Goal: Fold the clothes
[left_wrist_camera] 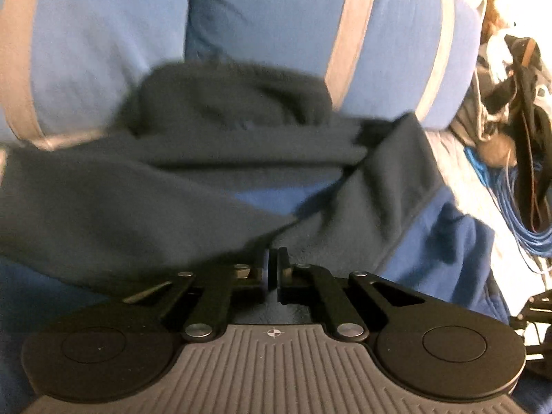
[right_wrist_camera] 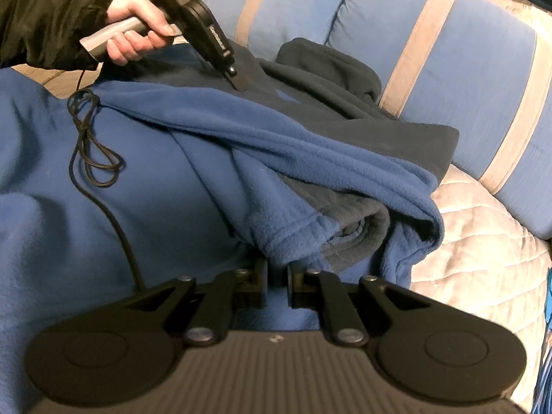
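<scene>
Your biggest risk is the fleece jacket (right_wrist_camera: 276, 145) sliding out of shape while both grippers pull on it. It lies bunched on the seat against the striped blue sofa cushions (right_wrist_camera: 448, 51), royal-blue body toward you, dark navy collar or hood (right_wrist_camera: 327, 65) pushed up against the cushions. The thick, soft fleece forms rolls rather than creases, so a fold line can wander if your two grips move unevenly. I judge the navy layer tucked under the blue hem could drag along and leave a lump inside the fold.

The loose black cable (right_wrist_camera: 93, 145) lies looped on the blue fabric, on the side of the jacket away from the cushions. If you sweep cloth across it, it may get folded in or snag.

Your right gripper (right_wrist_camera: 277, 276) is nearly closed, with a ridge of the blue hem pinched between its jaws; a narrow gap is left, filled by fabric. That bite looks shallow, so a firm tug could let it slip.

Your left gripper (left_wrist_camera: 275, 269) has its jaws all but together, at the edge of the navy fabric. From the right wrist view its tip (right_wrist_camera: 238, 82) presses into the navy part near the collar, held by your hand (right_wrist_camera: 138, 27). Whether cloth is actually caught between the jaws I cannot tell.
</scene>
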Demonstrator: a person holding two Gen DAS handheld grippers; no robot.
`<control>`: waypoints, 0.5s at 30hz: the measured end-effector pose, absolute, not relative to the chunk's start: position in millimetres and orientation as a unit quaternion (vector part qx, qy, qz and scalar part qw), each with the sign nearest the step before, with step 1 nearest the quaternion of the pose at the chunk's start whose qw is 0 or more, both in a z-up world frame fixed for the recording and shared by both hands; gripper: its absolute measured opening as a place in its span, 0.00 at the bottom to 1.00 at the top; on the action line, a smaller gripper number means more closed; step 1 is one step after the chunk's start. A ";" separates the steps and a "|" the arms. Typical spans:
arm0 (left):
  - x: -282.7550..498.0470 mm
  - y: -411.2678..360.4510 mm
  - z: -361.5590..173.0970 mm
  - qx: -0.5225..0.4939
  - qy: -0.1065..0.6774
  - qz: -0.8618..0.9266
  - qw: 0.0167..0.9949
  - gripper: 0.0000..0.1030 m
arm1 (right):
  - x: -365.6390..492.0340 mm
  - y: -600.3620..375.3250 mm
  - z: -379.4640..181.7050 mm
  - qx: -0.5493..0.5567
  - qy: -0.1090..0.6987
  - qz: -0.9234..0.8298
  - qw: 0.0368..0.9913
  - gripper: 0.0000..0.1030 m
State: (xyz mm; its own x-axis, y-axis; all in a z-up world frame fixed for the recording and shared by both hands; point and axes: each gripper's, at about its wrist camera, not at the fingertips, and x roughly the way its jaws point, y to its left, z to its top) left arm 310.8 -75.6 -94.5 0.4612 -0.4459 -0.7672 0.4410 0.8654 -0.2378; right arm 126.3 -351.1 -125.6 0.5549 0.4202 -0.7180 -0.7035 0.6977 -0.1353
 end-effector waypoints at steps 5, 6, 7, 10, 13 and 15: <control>310.0 -67.9 -84.4 -0.003 0.431 -0.232 0.872 0.04 | 125.5 -351.2 -125.3 -0.211 0.340 0.328 0.856 0.09; 310.3 -68.2 -84.8 -0.005 0.433 -0.228 0.872 0.05 | 125.2 -351.2 -125.3 -0.212 0.340 0.328 0.856 0.09; 310.1 -69.6 -85.1 -0.004 0.435 -0.226 0.872 0.08 | 124.9 -351.1 -125.3 -0.212 0.340 0.327 0.856 0.09; 307.6 -73.3 -85.0 -0.003 0.439 -0.221 0.871 0.12 | 124.0 -349.9 -123.8 -0.215 0.343 0.326 0.854 0.10; 292.0 -71.8 -75.9 0.010 0.423 -0.225 0.878 0.36 | 122.8 -353.7 -116.3 -0.218 0.345 0.322 0.854 0.38; 281.6 -70.7 -69.8 0.018 0.412 -0.228 0.882 0.44 | 123.1 -366.7 -106.2 -0.202 0.340 0.317 0.862 0.53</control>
State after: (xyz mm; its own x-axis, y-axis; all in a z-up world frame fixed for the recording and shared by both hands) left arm 281.6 -70.7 -69.8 0.5556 -0.3875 -0.7357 0.4177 0.8951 -0.1560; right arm 123.1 -366.7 -106.2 0.5678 0.4085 -0.7147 -0.6835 0.7177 -0.1328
